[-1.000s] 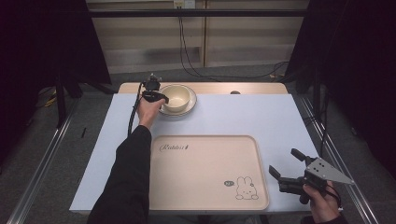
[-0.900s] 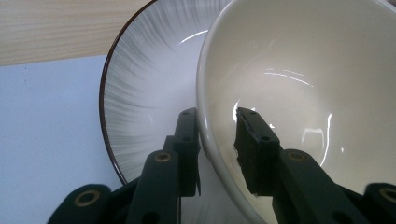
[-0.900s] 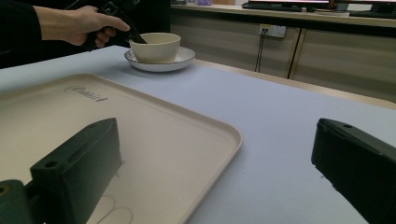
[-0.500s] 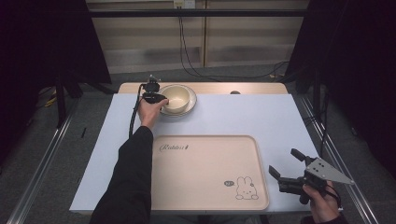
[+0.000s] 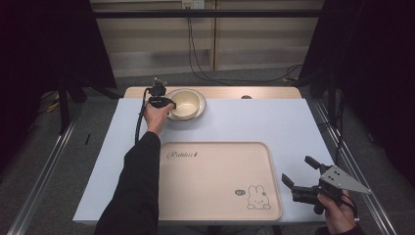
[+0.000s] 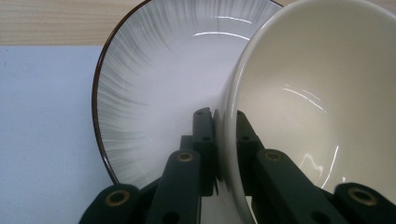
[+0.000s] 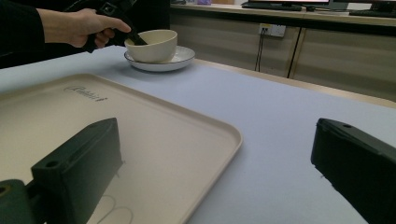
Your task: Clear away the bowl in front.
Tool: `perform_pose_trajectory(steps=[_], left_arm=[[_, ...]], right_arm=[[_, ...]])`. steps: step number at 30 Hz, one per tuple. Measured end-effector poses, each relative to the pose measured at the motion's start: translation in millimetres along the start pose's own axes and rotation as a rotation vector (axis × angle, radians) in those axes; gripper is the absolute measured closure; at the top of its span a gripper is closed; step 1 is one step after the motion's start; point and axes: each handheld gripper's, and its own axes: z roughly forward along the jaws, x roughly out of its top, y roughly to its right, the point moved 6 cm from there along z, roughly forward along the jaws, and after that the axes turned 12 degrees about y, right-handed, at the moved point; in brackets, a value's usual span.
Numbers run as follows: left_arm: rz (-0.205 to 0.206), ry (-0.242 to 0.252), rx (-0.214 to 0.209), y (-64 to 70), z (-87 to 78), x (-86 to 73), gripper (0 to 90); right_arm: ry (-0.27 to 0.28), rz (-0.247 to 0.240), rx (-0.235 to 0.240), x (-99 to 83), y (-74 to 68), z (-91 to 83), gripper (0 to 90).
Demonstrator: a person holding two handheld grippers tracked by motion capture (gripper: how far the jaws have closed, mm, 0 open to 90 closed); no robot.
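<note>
Item 1: cream glazed ceramic bowl [image 5: 185,103]; stands in item 2 at the far edge of the table, left of centre; high view shows it upright; left gripper view shows its near wall [image 6: 299,93] close up, glossy inside w/ light streaks.

Item 2: shallow white plate w/ dark rim and fine grey radial lines [image 6: 154,84]; under the bowl; rim line and streaks legible in left gripper view; in high view [image 5: 198,113] just a pale ring; right gripper view shows it [image 7: 182,57] lying flat on the cloth.

Item 3: left gripper [image 5: 164,102]; jaws narrow, clamped on the bowl's near wall, one jaw outside, one inside; grip plain in left gripper view [image 6: 225,122]; right gripper view shows the person's hand [image 7: 81,25] on it from the side.

Item 4: right gripper [image 5: 302,172]; jaws wide apart, holding nothing; at near right corner, just beside item 5; in right gripper view the jaws frame bare tray edge and cloth.

Item 5: large beige plastic tray w/ rounded corners, rabbit print and script lettering [image 5: 205,196]; near centre, well apart from the bowl; rabbit readable in high view; right gripper view [image 7: 187,140] gives raised rim.

Item 6: pale lilac-blue table covering [image 5: 264,122]; wood strip of the table shows along its far edge.
</note>
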Motion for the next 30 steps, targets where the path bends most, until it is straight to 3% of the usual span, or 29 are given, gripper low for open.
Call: perform_pose_trajectory(steps=[7,9,21,30], left_arm=[[-0.017,0.017,0.003,1.0,-1.9,1.0,84.1],[-0.02,0.02,0.002,1.2,-3.4,1.4,84.0],[-0.001,0.052,-0.005,4.1,-10.2,6.2,83.8],[-0.038,0.081,-0.017,1.0,-21.7,13.1,83.8]], right_arm=[[-0.008,0.002,0.013,0.2,-1.0,-0.7,1.2],[-0.002,0.001,-0.004,-0.1,0.0,-0.1,1.2],[0.002,0.003,-0.002,0.5,-1.3,-0.2,1.1],[0.002,0.003,-0.002,0.6,-0.8,-0.5,1.2]])
